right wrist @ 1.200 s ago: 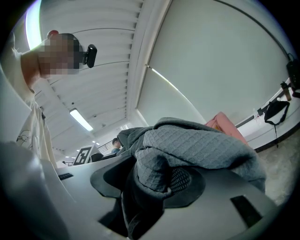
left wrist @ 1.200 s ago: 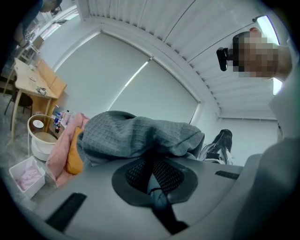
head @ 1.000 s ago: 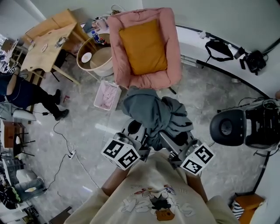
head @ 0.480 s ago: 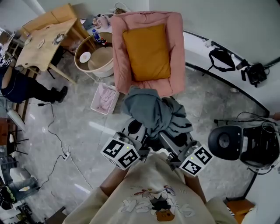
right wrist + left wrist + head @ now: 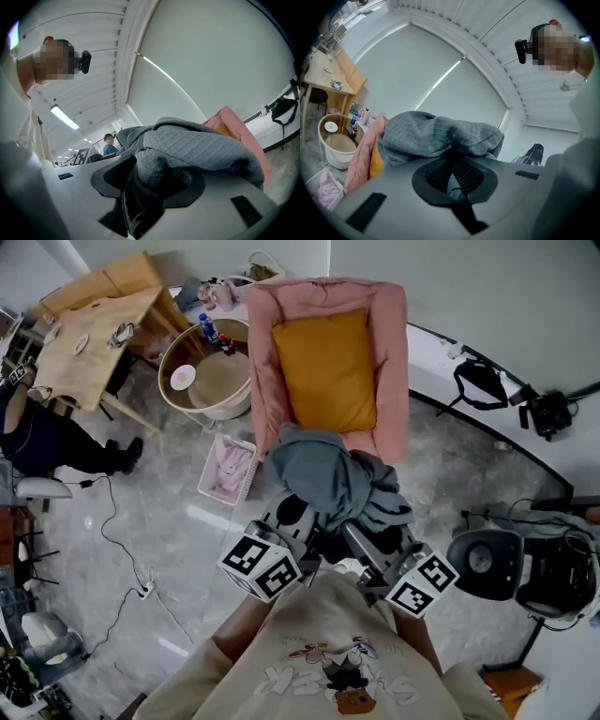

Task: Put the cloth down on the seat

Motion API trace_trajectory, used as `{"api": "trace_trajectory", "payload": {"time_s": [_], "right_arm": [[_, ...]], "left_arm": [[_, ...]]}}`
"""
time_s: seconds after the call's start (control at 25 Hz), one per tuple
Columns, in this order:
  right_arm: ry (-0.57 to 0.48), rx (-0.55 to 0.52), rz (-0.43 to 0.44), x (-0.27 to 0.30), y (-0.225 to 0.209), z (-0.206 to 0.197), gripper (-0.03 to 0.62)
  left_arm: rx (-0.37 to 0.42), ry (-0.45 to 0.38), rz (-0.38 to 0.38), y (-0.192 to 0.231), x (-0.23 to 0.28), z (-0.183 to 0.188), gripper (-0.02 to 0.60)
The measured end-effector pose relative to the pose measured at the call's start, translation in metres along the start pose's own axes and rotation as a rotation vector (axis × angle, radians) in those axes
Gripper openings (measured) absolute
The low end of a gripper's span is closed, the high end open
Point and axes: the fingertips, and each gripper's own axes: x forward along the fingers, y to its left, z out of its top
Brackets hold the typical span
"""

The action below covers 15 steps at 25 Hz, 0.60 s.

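Observation:
A crumpled grey cloth (image 5: 328, 482) hangs in the air between both grippers, just in front of a pink armchair (image 5: 267, 381) with an orange cushion (image 5: 325, 371) on its seat. My left gripper (image 5: 298, 514) is shut on the cloth's left part, its fingertips hidden under the fabric. The right gripper (image 5: 380, 532) is shut on the right part. In the left gripper view the cloth (image 5: 436, 136) drapes over the left gripper (image 5: 452, 161), with the armchair (image 5: 363, 150) beyond. In the right gripper view a thick wad of the cloth (image 5: 187, 150) fills the right gripper (image 5: 150, 183).
A round basket table (image 5: 202, 381) with a plate and bottles stands left of the armchair, beside a wooden table (image 5: 89, 334). A white crate (image 5: 228, 470) of pink fabric lies on the floor. A black office chair (image 5: 483, 563) is at the right. A person (image 5: 37, 437) sits far left.
The armchair has drawn nearer in the head view and now sits right behind the cloth. Both grippers keep the same hold on the cloth.

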Motion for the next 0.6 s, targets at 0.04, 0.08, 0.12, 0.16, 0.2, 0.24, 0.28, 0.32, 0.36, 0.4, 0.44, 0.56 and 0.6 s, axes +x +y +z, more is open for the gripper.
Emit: {"api": "trace_trajectory", "payload": {"time_s": [0.04,0.08,0.12,0.16,0.2,0.24,0.28,0.32,0.36,0.4,0.44,0.56,0.6], "right_arm": [[-0.002,-0.002,-0.002,0.008,-0.001,-0.001,0.219],[-0.003,-0.003,-0.005,0.016,-0.002,-0.002,0.219],[-0.002,-0.002,-0.009,0.026,-0.003,0.000,0.219],[0.004,0.003,-0.014,0.037,-0.004,0.004,0.219],[0.011,0.009,-0.017,0.048,-0.004,0.010,0.219],[0.017,0.014,-0.019,0.057,-0.005,0.015,0.219],[0.019,0.016,-0.019,0.064,-0.005,0.017,0.219],[0.018,0.015,-0.017,0.069,-0.005,0.014,0.219],[0.015,0.012,-0.016,0.073,-0.004,0.010,0.219],[0.012,0.008,-0.015,0.077,-0.004,0.006,0.219],[0.010,0.004,-0.016,0.083,-0.004,0.004,0.219],[0.016,-0.011,-0.015,0.103,-0.006,0.004,0.219],[0.024,-0.011,-0.014,0.110,-0.007,0.004,0.219]], "left_arm": [[0.003,0.001,-0.008,0.007,0.001,0.003,-0.008],[0.002,0.004,-0.009,0.015,0.002,0.006,-0.008],[-0.004,0.008,-0.008,0.023,0.004,0.011,-0.008],[-0.010,0.013,-0.008,0.031,0.007,0.019,-0.008],[-0.017,0.017,-0.008,0.038,0.012,0.028,-0.008],[-0.023,0.020,-0.009,0.045,0.015,0.036,-0.008],[-0.024,0.019,-0.010,0.050,0.016,0.040,-0.008],[-0.021,0.017,-0.014,0.055,0.014,0.041,-0.008],[-0.017,0.012,-0.017,0.060,0.011,0.041,-0.008],[-0.013,0.008,-0.020,0.066,0.009,0.040,-0.008],[-0.012,0.005,-0.021,0.071,0.008,0.042,-0.008],[-0.024,0.005,-0.008,0.090,0.010,0.051,-0.008],[-0.030,0.006,-0.004,0.096,0.010,0.053,-0.008]]}}
